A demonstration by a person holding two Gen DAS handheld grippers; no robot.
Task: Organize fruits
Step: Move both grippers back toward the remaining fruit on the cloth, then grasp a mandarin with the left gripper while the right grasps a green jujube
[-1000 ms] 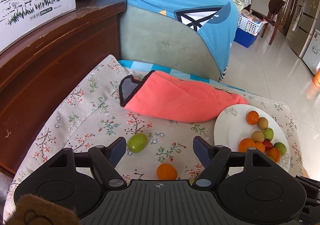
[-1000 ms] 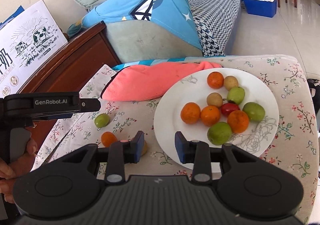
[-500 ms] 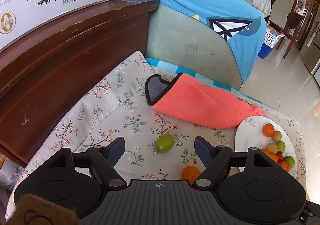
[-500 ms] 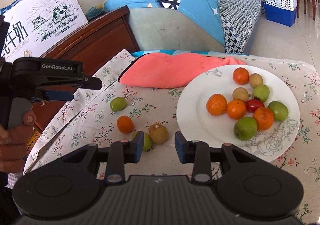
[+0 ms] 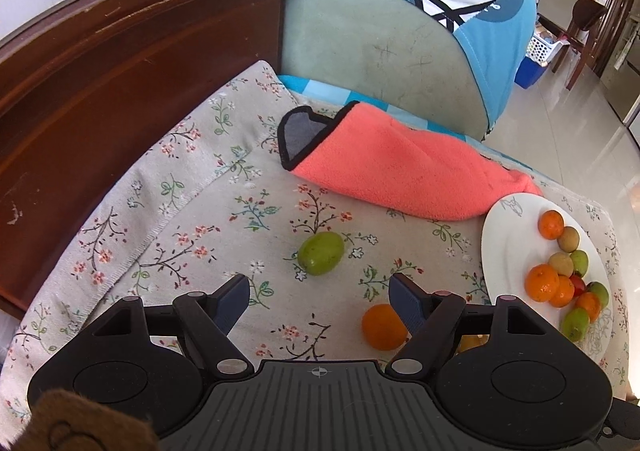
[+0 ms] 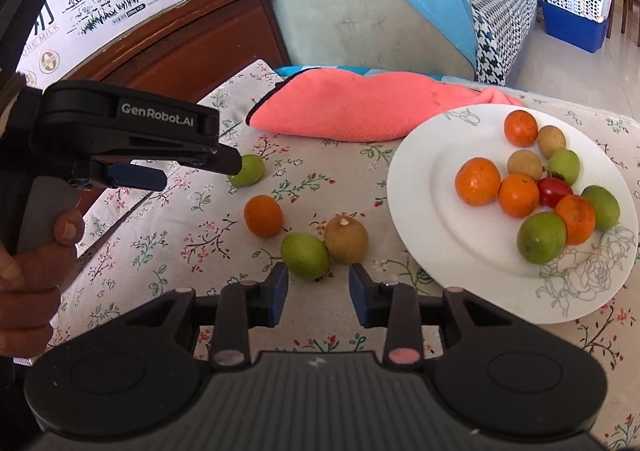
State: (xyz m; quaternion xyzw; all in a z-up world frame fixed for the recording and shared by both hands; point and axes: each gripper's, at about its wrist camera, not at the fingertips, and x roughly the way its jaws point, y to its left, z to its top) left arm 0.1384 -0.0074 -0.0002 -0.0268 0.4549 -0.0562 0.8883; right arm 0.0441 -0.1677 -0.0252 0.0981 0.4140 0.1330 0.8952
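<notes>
A worktop [image 5: 168, 211] covered in a floral cloth holds four loose fruits and a white plate [image 6: 420, 187] already carrying about ten more. The left gripper [image 5: 320, 297] hovers with its jaws wide apart and empty, and a green fruit [image 5: 321, 259] lies just ahead of them, centred in the gap, its longer side running roughly across the opening. An orange [image 5: 382, 327] sits close beside the right-hand jaw of that gripper, partly hidden by it. The right gripper [image 6: 319, 299] has its jaws only narrowly apart, holding nothing; a second green fruit [image 6: 305, 255] and a brown fruit [image 6: 346, 239], touching each other, lie just beyond its tips, the green one nearest the gap. The plate is to the right of all the loose fruit, nearer the right gripper. A folded pink cloth [image 5: 400, 171] lies behind the fruit, touching the plate's far rim, and a dark wooden headboard [image 5: 120, 71] borders the left side. Open cloth surrounds the far green fruit, so the left jaws seem to have clear room to close on it.
</notes>
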